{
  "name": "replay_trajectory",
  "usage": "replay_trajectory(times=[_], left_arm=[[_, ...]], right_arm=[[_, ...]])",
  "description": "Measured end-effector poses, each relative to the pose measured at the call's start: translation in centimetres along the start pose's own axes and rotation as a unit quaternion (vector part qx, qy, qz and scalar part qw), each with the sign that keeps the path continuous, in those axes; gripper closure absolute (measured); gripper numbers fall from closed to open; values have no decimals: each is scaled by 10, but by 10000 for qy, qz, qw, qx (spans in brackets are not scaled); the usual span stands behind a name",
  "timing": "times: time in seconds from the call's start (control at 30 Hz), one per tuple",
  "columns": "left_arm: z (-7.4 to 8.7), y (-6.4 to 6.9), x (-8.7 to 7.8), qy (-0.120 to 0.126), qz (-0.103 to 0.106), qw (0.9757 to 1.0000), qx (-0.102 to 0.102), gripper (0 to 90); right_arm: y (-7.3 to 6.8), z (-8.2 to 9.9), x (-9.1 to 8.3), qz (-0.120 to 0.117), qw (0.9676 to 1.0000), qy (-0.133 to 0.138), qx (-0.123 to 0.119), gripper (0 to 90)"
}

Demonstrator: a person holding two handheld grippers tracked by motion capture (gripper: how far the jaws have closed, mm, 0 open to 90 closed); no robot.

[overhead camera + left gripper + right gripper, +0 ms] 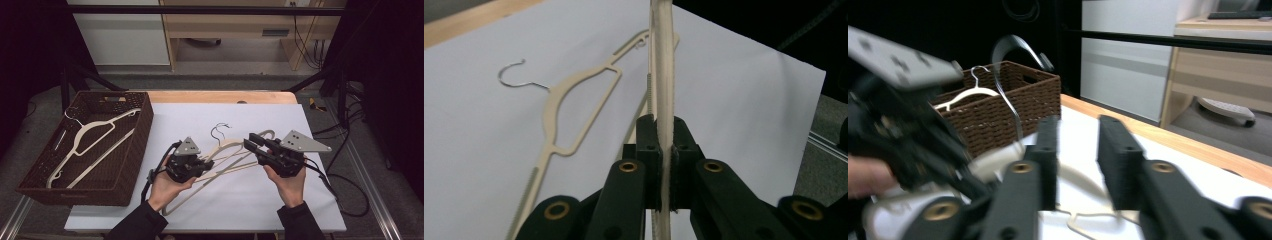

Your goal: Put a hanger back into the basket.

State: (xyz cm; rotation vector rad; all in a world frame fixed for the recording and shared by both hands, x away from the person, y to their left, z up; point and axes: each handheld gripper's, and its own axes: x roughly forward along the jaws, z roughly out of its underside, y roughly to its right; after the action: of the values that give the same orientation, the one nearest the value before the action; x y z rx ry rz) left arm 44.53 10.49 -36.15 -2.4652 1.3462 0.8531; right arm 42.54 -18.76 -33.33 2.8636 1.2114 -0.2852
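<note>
My left gripper point(206, 164) point(663, 150) is shut on the thin edge of a cream plastic hanger point(662, 60), which runs straight up between its pads. A second cream hanger point(574, 105) with a wire hook lies flat on the white table cover point(484, 165). In the high view the hangers point(232, 162) overlap at the table's middle, between the two hands. My right gripper point(251, 140) point(1078, 150) is open just right of them, jaws pointing left toward the left gripper point(898, 125), with nothing pressed between its pads. A blurred wire hook point(1010, 85) rises before it.
A brown wicker basket point(127, 160) point(1013, 107) stands at the table's left edge with a white hanger point(95, 132) point(968, 92) lying inside. A wooden strip point(220, 96) borders the table's far edge. Cables point(345, 195) trail off to the right.
</note>
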Motion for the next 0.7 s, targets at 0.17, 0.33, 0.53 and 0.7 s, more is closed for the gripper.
replay_trajectory(times=[0.17,0.33,0.53,0.7], left_arm=[[-9,-10,-26,106,-212,9997,37,863],[-19,-18,-51,196,-316,9993,90,864],[-27,-33,-80,276,-455,9984,210,864],[-29,-48,-104,336,-554,9977,191,863]], right_arm=[[8,14,-12,148,9997,-149,88,444],[17,29,-20,347,9989,-249,187,294],[29,47,-28,689,9957,-525,318,146],[34,57,-36,902,9932,-685,273,84]])
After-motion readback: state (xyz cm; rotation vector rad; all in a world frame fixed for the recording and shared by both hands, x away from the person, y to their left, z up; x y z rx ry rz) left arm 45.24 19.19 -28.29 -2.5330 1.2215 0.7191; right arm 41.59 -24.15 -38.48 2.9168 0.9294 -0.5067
